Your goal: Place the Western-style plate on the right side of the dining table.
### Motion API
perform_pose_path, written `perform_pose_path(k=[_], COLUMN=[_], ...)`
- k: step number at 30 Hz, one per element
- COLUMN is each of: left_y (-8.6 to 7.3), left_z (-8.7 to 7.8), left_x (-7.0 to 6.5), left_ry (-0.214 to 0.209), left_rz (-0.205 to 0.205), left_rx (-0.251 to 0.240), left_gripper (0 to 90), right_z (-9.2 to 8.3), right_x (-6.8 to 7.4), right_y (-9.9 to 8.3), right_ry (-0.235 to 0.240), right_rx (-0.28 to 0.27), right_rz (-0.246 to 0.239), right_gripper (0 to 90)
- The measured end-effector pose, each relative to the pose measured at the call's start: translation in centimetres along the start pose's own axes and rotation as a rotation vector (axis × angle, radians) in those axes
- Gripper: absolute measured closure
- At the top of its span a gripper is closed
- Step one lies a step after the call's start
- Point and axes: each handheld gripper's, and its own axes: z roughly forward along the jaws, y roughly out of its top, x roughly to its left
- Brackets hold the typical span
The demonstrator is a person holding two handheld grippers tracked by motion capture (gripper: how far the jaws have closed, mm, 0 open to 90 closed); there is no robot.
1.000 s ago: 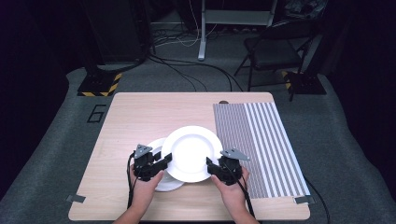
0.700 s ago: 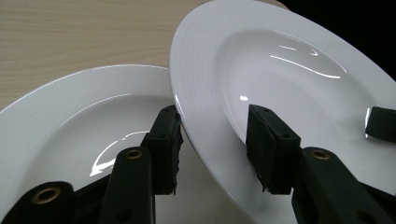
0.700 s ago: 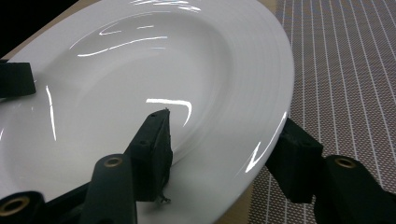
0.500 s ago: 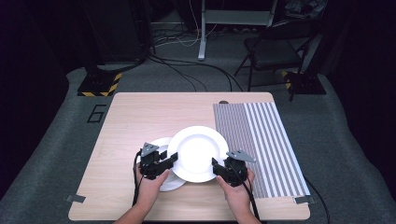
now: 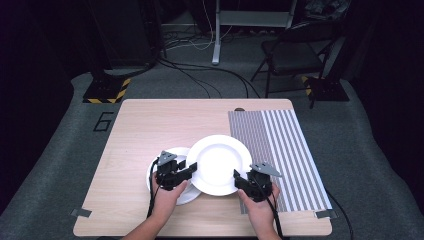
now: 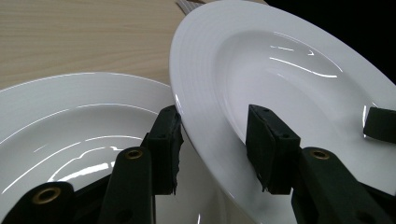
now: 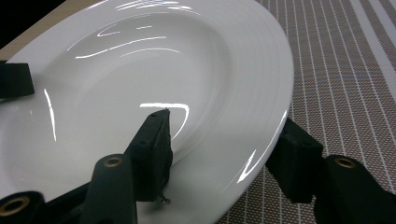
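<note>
**Both grippers carry the plate to the right**

Left gripper (image 5: 191, 167) and right gripper (image 5: 236, 178) each clamp the rim of the deep white ceramic plate (image 5: 218, 164). It has shifted rightward off the second white plate (image 5: 172, 192), nearing the striped grey placemat (image 5: 280, 150), probably its destination.

Left tool (image 5: 189, 170) and right tool (image 5: 239, 179) clamped, jaws facing inward.
</note>
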Motion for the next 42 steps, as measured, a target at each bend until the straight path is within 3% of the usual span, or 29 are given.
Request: perform_pose_path(k=[8, 30, 42], left_y=[0.4, 1.1, 1.6], left_z=[0.3, 2.1, 3.2], left_x=[-0.7, -2.4, -3.5], left_ry=[-0.032, -0.044, -0.077], left_rz=[0.019, 0.033, 0.042], left_rx=[-0.001, -0.005, 0.006], left_gripper=[56.1, 56.2, 56.3], right_z=[-1.0, -2.0, -2.8], right_x=[-0.5, -2.2, -3.2], right_y=[0.0, 0.1, 0.0], right_ry=[-0.031, -0.067, -0.098], right_rx=[-0.019, -0.029, -0.04], right_rz=[0.012, 0.036, 0.065], right_gripper=[43.3, 43.6, 43.7])
